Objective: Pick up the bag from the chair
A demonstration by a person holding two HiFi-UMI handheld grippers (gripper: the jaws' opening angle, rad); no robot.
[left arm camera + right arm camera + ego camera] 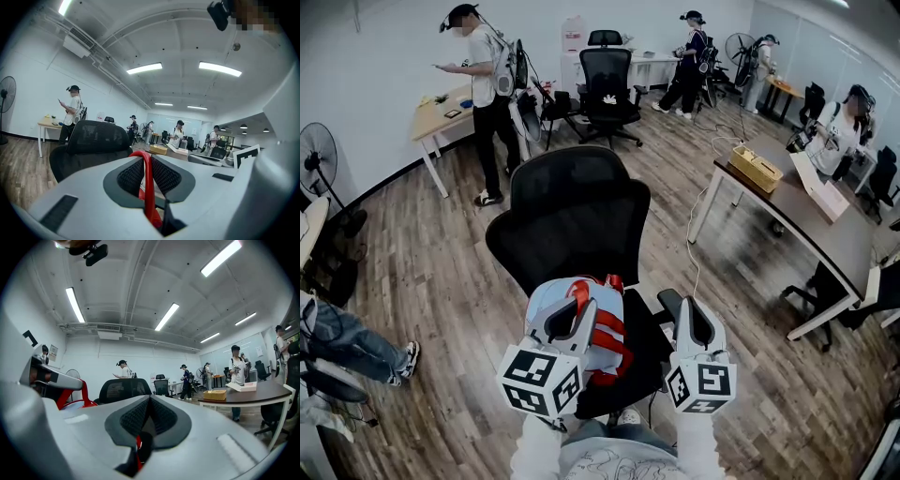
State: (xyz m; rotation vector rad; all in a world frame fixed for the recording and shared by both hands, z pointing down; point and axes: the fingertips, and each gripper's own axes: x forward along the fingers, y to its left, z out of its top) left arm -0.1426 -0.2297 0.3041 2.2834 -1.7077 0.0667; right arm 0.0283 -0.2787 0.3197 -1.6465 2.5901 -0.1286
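A light blue bag [551, 298] with red straps [617, 342] hangs just over the seat of the black mesh office chair [581, 202], right in front of me. My left gripper [572, 319] is shut on one red strap [146, 187], which runs up between its pads. My right gripper [692, 314] is to the right of the bag, apart from it in the head view. Its jaws are shut; a sliver of red [138, 446] shows low in their gap, and I cannot tell what it belongs to. The left gripper with the strap [70, 392] appears at the left of the right gripper view.
A white-legged desk [787, 202] with a cardboard box [756, 169] stands to the right, a cable trailing from it. A second black chair [607, 80] and a wooden desk [441, 112] are behind. Several people stand at the back; a person [347, 342] sits at the left by a fan [317, 155].
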